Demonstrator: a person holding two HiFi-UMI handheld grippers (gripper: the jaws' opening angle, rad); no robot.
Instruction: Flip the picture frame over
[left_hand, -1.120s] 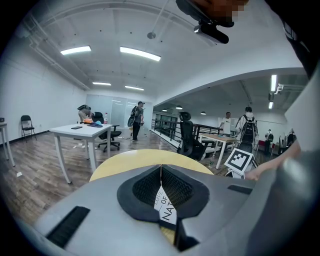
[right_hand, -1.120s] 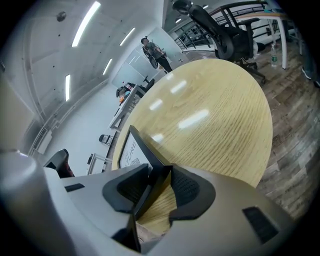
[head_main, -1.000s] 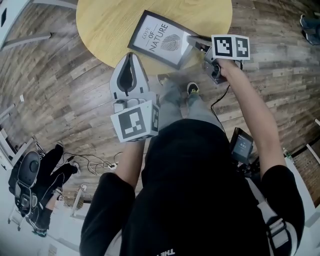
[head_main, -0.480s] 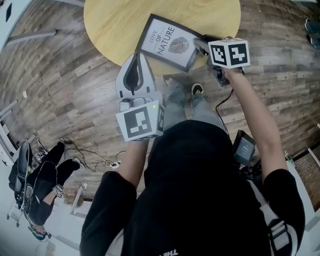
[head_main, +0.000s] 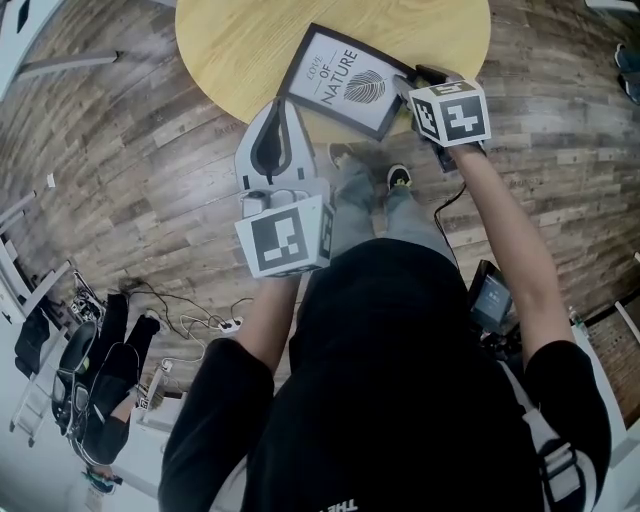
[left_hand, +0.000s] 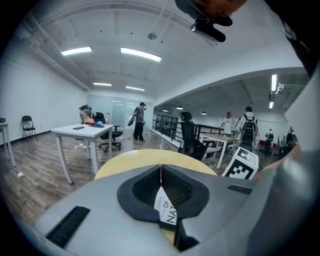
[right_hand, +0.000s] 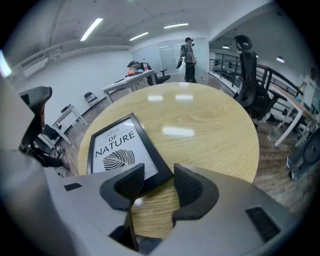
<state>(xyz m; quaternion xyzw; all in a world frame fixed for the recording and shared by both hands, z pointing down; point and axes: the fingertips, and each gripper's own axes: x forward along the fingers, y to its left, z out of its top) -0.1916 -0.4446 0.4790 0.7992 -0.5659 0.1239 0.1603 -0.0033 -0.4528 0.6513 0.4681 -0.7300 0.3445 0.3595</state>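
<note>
The black picture frame lies on the round yellow table with its "Love of Nature" print facing up. My right gripper is at the frame's right corner. In the right gripper view its jaws stand open and have just been opening; the frame has its near corner between the pads, which do not press on it. My left gripper hovers at the table's near edge, just short of the frame, jaws shut and empty. Part of the print shows behind its tips.
The table stands on a wood-plank floor, and my shoes are just under its near edge. Cables lie on the floor at lower left. A white desk, office chairs and people stand far off.
The right gripper has rolled, and its jaws have spread wider at the frame's corner. The frame still lies print up. The left gripper has stayed where it was.
</note>
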